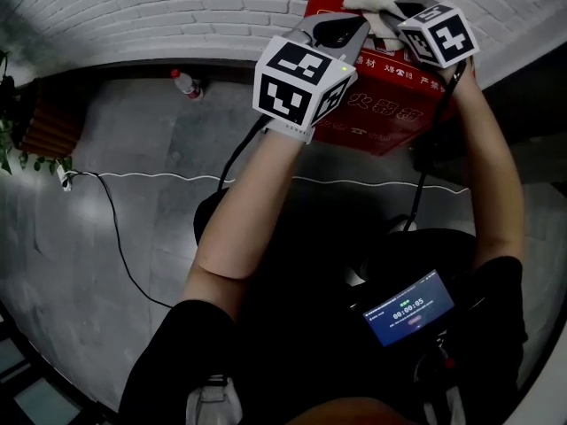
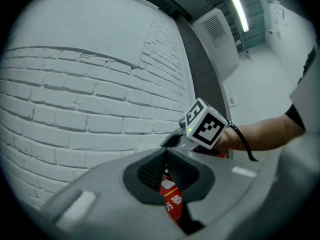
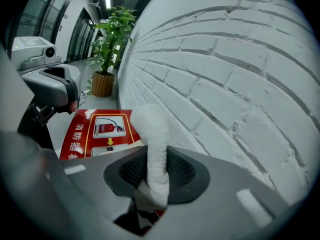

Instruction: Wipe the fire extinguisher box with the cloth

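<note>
The red fire extinguisher box (image 1: 381, 118) stands against the white brick wall, and both grippers are held over its top. In the right gripper view, its printed top (image 3: 102, 131) lies below the jaws. My right gripper (image 1: 390, 14) is shut on a white cloth (image 1: 376, 2), whose fluffy fold (image 3: 152, 144) rises between the jaws. My left gripper (image 1: 341, 32) hovers just left of it with its jaws closed together and nothing between them. In the left gripper view, a strip of the red box (image 2: 172, 200) shows beneath the left gripper (image 2: 166, 153).
A plastic bottle (image 1: 186, 84) lies on the grey floor by the wall. A black cable (image 1: 115, 228) runs across the floor on the left. A potted plant (image 3: 107, 44) stands beyond the box along the wall. A device with a lit screen (image 1: 412, 308) hangs at the person's chest.
</note>
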A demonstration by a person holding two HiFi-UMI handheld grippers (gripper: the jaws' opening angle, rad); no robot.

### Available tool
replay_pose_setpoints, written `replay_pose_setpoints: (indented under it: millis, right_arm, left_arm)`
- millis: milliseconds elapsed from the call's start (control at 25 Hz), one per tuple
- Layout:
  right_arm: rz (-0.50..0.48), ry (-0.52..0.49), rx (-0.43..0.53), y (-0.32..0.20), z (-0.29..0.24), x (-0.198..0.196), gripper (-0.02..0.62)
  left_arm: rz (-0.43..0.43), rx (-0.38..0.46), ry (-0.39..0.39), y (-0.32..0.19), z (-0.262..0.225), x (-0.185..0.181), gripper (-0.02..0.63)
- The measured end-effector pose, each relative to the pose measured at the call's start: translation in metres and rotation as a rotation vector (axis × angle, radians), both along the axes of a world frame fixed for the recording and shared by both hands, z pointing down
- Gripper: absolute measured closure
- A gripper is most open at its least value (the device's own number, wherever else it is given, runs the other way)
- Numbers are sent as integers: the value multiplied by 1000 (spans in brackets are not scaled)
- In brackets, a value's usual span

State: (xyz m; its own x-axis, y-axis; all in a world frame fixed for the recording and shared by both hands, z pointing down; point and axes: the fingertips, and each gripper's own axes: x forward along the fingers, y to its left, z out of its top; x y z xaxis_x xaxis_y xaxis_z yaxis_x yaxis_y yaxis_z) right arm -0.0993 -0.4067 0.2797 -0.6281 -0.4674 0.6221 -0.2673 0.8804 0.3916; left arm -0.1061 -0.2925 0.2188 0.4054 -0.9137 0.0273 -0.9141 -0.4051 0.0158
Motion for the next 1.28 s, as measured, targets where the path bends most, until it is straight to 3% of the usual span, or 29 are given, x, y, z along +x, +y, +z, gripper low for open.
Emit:
replay_pose_setpoints:
  millis: [440,760,1000,1280]
  right_arm:
    - [218,21,22,-37,-1,144,497]
    - [306,-12,-25,-50,-2,206,495]
    - [251,-72,34,-30,-35,177,495]
    - [25,-156,74,34,-70,58,495]
  left_arm:
    - [121,-22,-67,-7,18,76,606]
    - [136,-33,-92,-6,23,87,606]
    - [108,-31,-89,5,20,65,606]
    - [34,-17,-86,26,12,19,606]
